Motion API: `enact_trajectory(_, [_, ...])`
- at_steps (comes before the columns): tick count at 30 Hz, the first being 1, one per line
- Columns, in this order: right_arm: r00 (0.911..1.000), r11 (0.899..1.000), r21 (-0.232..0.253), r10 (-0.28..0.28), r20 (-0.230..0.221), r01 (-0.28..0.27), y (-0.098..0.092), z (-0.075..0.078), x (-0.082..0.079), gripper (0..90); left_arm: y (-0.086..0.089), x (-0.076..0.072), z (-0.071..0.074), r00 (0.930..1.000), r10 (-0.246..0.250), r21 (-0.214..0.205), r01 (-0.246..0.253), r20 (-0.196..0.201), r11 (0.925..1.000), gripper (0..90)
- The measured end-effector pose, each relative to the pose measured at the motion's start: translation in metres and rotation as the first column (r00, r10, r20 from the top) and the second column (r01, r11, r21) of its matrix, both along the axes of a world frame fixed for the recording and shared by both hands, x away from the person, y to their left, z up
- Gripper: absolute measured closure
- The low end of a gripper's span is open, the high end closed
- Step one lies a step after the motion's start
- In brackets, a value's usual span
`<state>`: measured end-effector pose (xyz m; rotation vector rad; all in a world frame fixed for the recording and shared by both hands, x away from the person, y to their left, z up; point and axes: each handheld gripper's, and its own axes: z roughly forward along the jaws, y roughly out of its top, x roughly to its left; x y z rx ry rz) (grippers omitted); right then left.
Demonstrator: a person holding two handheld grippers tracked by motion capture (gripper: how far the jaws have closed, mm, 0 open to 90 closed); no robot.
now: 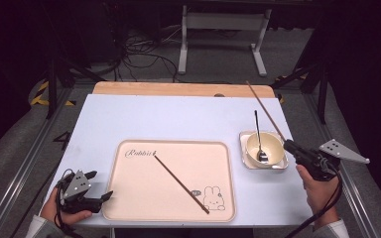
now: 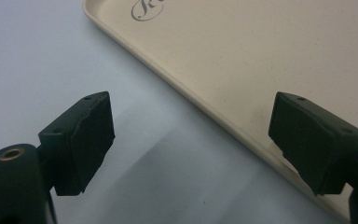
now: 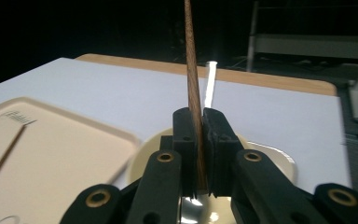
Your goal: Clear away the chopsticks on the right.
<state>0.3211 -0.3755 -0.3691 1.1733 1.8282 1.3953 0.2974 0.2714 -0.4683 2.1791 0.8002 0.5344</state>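
Note:
My right gripper [image 1: 288, 145] is shut on a brown chopstick [image 1: 264, 107] and holds it in the air at the table's right side; the stick slants up and away from the jaws [image 3: 192, 70]. Just left of that gripper a cream bowl [image 1: 273, 147] with a metal spoon [image 1: 259, 139] in it stands on a small square dish. A second chopstick [image 1: 181, 183] lies diagonally on the beige tray [image 1: 129, 198]. My left gripper [image 1: 101, 184] rests on the table at the tray's near left corner, open, with nothing between its pads [image 2: 91, 135]; the tray's rim [image 2: 205, 107] runs between them.
The white table top ends in a wooden strip [image 1: 178, 89] at the far edge. Beyond it are a white stand's legs [image 1: 223, 39] and cables on the dark floor. Metal rails run along both sides of the table.

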Motion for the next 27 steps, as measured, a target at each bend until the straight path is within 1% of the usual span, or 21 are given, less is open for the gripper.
enact_trajectory(2, [0.9989, 0.999, -0.005, 0.047, -0.006, -0.047, 0.012, 0.002, -0.002, 84.7, 0.000, 0.000, 0.000, 1.0000, -0.002, -0.001, 0.002, -0.001, 1.0000, 15.0])
enact_trajectory(4, [0.9959, 0.996, -0.026, 0.090, -0.007, -0.091, 0.027, 0.003, -0.007, 84.7, 0.000, 0.000, 0.000, 1.0000, -0.003, 0.001, 0.003, 0.002, 1.0000, 15.1])
enact_trajectory(5, [0.9946, 0.994, -0.036, 0.104, -0.008, -0.104, 0.033, 0.003, -0.008, 84.7, 0.000, -0.001, 0.000, 1.0000, -0.005, 0.000, 0.005, 0.001, 1.0000, 15.1])
enact_trajectory(6, [0.9918, 0.990, -0.059, 0.127, -0.006, -0.128, 0.041, 0.002, -0.009, 84.7, 0.000, -0.001, 0.000, 1.0000, -0.005, 0.000, 0.005, 0.002, 1.0000, 15.1])
enact_trajectory(7, [0.9897, 0.988, -0.063, 0.142, -0.010, -0.143, 0.046, 0.001, -0.010, 84.7, 0.000, -0.001, 0.000, 1.0000, -0.001, -0.002, 0.001, 0.005, 1.0000, 15.1])
enact_trajectory(8, [0.9858, 0.984, -0.066, 0.167, -0.022, -0.168, 0.054, -0.001, -0.010, 84.7, 0.000, -0.001, 0.000, 1.0000, 0.000, -0.002, 0.000, 0.008, 1.0000, 15.0])
enact_trajectory(10, [0.9808, 0.976, -0.099, 0.192, -0.033, -0.195, 0.065, -0.004, -0.012, 84.7, 0.000, -0.001, 0.000, 1.0000, -0.002, -0.001, 0.002, 0.007, 1.0000, 15.0])
enact_trajectory(11, [0.9786, 0.974, -0.100, 0.202, -0.037, -0.205, 0.069, -0.005, -0.012, 84.7, 0.000, -0.001, 0.001, 1.0000, -0.004, 0.004, 0.004, 0.008, 1.0000, 15.0])
enact_trajectory(12, [0.9748, 0.969, -0.112, 0.219, -0.042, -0.223, 0.074, -0.006, -0.014, 84.7, 0.000, -0.001, 0.001, 1.0000, -0.004, 0.004, 0.004, 0.009, 1.0000, 15.0])
enact_trajectory(16, [0.9667, 0.956, -0.145, 0.248, -0.064, -0.255, 0.088, -0.012, -0.016, 84.7, 0.000, -0.001, 0.001, 1.0000, -0.001, 0.001, 0.001, 0.009, 1.0000, 15.0])
enact_trajectory(19, [0.9586, 0.948, -0.150, 0.271, -0.088, -0.281, 0.096, -0.018, -0.016, 84.7, 0.000, -0.001, 0.001, 0.9999, -0.003, 0.000, 0.003, 0.010, 1.0000, 15.0])
enact_trajectory(20, [0.9564, 0.944, -0.159, 0.276, -0.096, -0.288, 0.100, -0.020, -0.016, 84.7, 0.000, -0.001, 0.001, 0.9999, -0.002, 0.001, 0.002, 0.010, 1.0000, 15.0])
enact_trajectory(22, [0.9489, 0.935, -0.171, 0.294, -0.116, -0.310, 0.107, -0.025, -0.017, 84.7, 0.001, -0.001, 0.001, 0.9999, 0.000, 0.002, 0.000, 0.011, 1.0000, 15.0])
enact_trajectory(23, [0.9476, 0.933, -0.178, 0.295, -0.122, -0.314, 0.110, -0.027, -0.017, 84.7, 0.001, -0.001, 0.001, 0.9999, -0.001, 0.004, 0.001, 0.013, 1.0000, 15.0])
enact_trajectory(24, [0.9423, 0.928, -0.181, 0.306, -0.135, -0.327, 0.114, -0.030, -0.018, 84.7, 0.001, -0.002, 0.001, 0.9999, 0.000, 0.002, 0.000, 0.012, 1.0000, 15.0])
enact_trajectory(27, [0.9313, 0.910, -0.211, 0.328, -0.159, -0.356, 0.125, -0.035, -0.022, 84.7, 0.001, -0.002, 0.002, 0.9999, 0.002, 0.004, -0.002, 0.013, 1.0000, 14.9])
